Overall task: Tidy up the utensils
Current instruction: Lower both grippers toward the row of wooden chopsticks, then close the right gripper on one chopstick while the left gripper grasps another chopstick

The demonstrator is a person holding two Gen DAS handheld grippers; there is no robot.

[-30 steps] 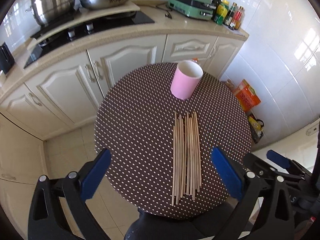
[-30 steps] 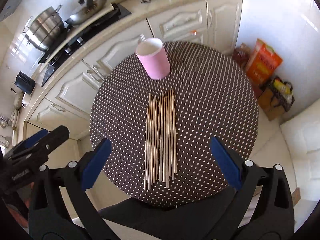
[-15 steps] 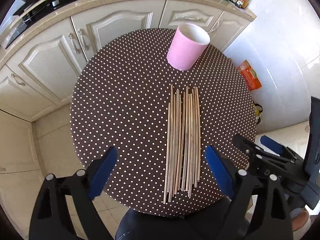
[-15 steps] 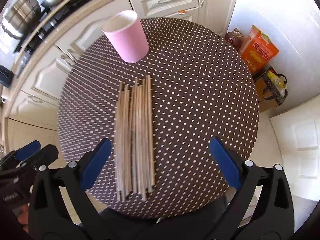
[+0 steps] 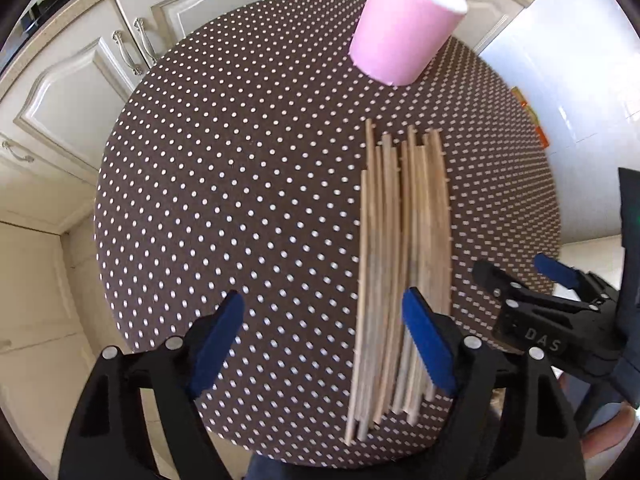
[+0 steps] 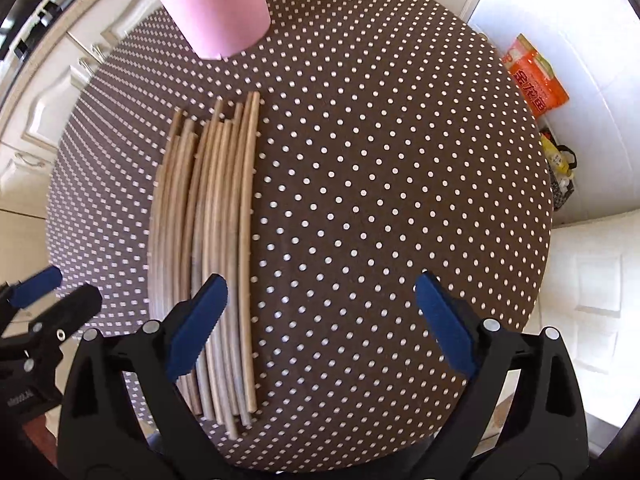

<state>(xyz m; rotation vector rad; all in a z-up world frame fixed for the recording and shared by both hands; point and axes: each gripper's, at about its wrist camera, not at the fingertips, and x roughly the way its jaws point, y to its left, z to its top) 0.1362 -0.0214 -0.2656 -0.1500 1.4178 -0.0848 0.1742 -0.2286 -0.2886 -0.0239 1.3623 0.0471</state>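
Two fisheye views look steeply down from close above a round polka-dot tabletop (image 5: 240, 160), each from behind its own tongs. The left tongs' camera sits over the near edge, the right tongs' camera just beside it. Both share the chopsticks (image 5: 404, 260) (image 6: 212, 240), the pink cup (image 5: 404, 28) (image 6: 212, 4) at the far edge, and cabinets (image 5: 80, 92) beyond.

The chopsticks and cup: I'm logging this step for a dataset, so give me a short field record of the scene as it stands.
surface: round table with a brown polka-dot cloth
chopsticks: wooden, lying flat side by side in one row, none lifted
pink cup: upright, beyond the chopsticks' far ends, apart from them
left gripper: open, jaws just been closing, holding nothing, over the row's near end
right gripper: open, holding nothing
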